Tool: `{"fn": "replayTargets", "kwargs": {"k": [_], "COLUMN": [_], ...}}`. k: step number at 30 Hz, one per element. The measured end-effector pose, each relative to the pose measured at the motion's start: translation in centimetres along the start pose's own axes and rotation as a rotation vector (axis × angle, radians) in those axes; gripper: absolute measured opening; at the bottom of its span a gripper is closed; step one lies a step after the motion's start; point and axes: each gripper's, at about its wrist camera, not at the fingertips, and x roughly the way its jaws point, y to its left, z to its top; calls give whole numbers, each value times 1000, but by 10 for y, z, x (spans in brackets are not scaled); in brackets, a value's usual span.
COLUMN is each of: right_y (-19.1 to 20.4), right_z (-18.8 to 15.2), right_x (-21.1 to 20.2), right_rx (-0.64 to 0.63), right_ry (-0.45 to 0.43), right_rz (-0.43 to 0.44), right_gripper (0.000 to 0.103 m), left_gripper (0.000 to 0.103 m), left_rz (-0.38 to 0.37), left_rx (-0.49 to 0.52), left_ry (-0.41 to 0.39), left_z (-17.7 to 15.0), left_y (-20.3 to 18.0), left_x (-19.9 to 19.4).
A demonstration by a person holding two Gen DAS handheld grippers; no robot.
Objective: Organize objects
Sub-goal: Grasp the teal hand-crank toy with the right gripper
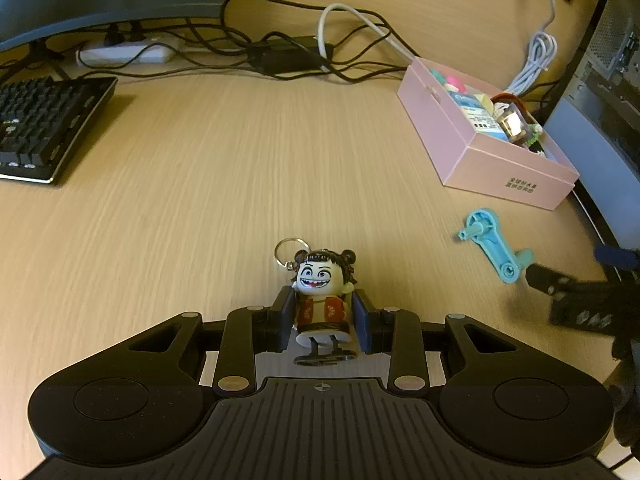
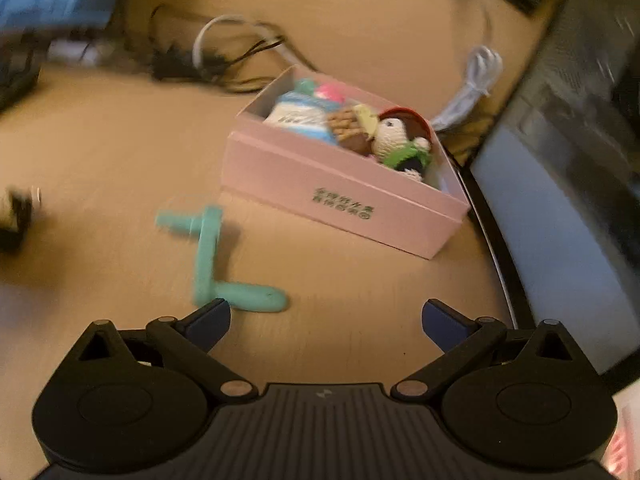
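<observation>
Figurine (image 1: 322,300) pinched in left claw (image 1: 322,312), pads on both sides of torso, head forward, keyring at head end, feet and stand toward the camera. Appears held just above or resting on tabletop (image 1: 240,160); cannot tell which.

Right claw (image 2: 326,320) spread wide, nothing between fingers. Right view blurred, so fine detail unreliable.

Crank (image 2: 208,256), teal plastic, flat on tabletop between the two claws. From right claw: ahead and to the left, near end just beside left fingertip, not between the fingers. Long axis runs roughly away from right claw, with a stub at each end sticking sideways. From left claw: well off to the right, right claw's tip almost touching it in left view. Right claw clearly nearer to crank.

Box (image 2: 340,200), pink, open top, ahead of right claw and beyond crank; ahead-right and well apart from left claw. Key relation for left: box lies forward-right, long side angled across the path, so figurine likely needs a swing right then a drop over the near wall. For right: probably a small shift left to straddle crank across its arm.

Counts: 2 claws, 1 figurine, 1 crank, 1 box. Inside box: several small items, at least 4, incl. 1 knitted doll (image 2: 400,140) and 1 blue-white packet; exact number unclear. Outside box still to sort: 2 (figurine, crank).

Background: keyboard, cables, power strip, monitor.
</observation>
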Motion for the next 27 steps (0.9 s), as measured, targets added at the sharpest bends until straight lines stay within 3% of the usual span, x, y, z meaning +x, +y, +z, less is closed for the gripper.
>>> {"fn": "replayTargets", "kwargs": {"k": [3,12,16,24,27], "right_y": [-7,7,18,25,26], "right_z": [3,0,6,37,40], "right_x": [1,21,24,61,64], "right_rx": [122,250,259,209,167], "right_ry": [28,124,120,62,32], "right_rz": [122,257,301,257,239], "right_gripper": [103,103,103,102,92], "left_gripper": [35,35,35,35,35], "left_rz": [-2,-14,-22,-28,-21], "left_rx": [0,0,-2,21,32], "left_ry": [0,4,8,25,30], "left_z": [0,0,0,0,0], "left_y": [0,5,8,11,11], "left_x": [0,-1,-2,-4,-4]}}
